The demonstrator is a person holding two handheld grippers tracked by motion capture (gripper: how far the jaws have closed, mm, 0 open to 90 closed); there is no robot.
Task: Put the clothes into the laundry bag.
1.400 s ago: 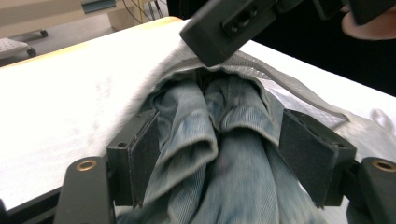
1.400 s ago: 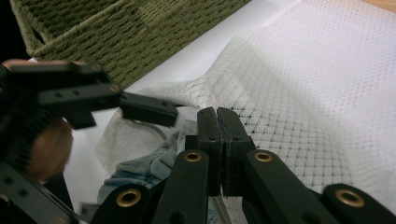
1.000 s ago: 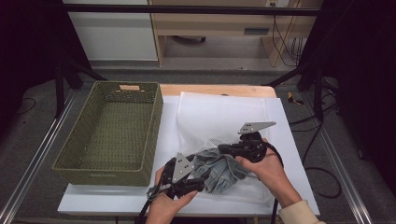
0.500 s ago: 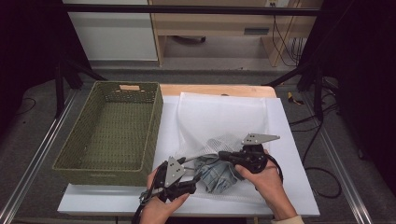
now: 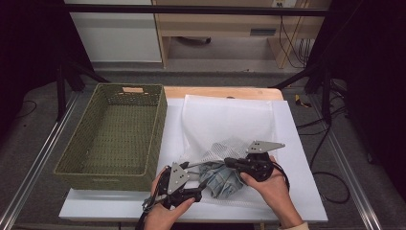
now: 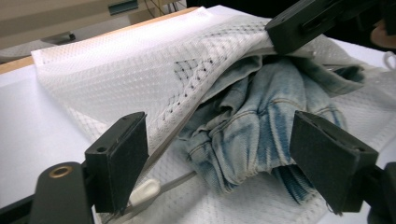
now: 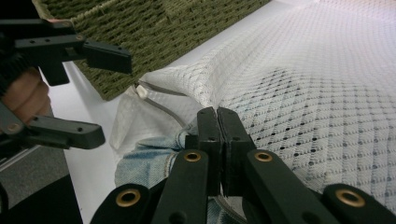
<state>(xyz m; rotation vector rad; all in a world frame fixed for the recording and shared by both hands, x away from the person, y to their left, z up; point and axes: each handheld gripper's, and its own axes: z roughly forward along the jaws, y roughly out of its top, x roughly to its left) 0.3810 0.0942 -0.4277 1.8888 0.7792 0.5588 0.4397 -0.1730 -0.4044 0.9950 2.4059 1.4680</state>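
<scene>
A white table top stands on a grey floor, with a pale wooden shelf unit beyond it and dark stands at both sides. On the table's left part sits an olive woven basket; beside it, touching its right wall, a white mesh laundry bag lies flat, its open, zipped mouth towards the person. A piece of faded blue denim clothing lies bunched in that mouth, partly under the mesh and partly spilling out onto the table. The right gripper reaches in from the right, and its jaws are pressed together on the upper edge of the bag's mouth; in the right gripper view the two black pads meet with the mesh edge caught between them and the denim just below. This lifts the upper layer of mesh off the denim like a flap. The left gripper lies low at the near edge of the table, pointing at the bag's mouth. Its jaws have just been opening and now stand wide, touching nothing. In the left gripper view the denim lies ahead of and between the two pads, apart from both, while the bag's zip edge with its white pull runs just beside the left-hand pad. The right gripper's black jaw shows at the top of that view, gripping the raised mesh.
</scene>
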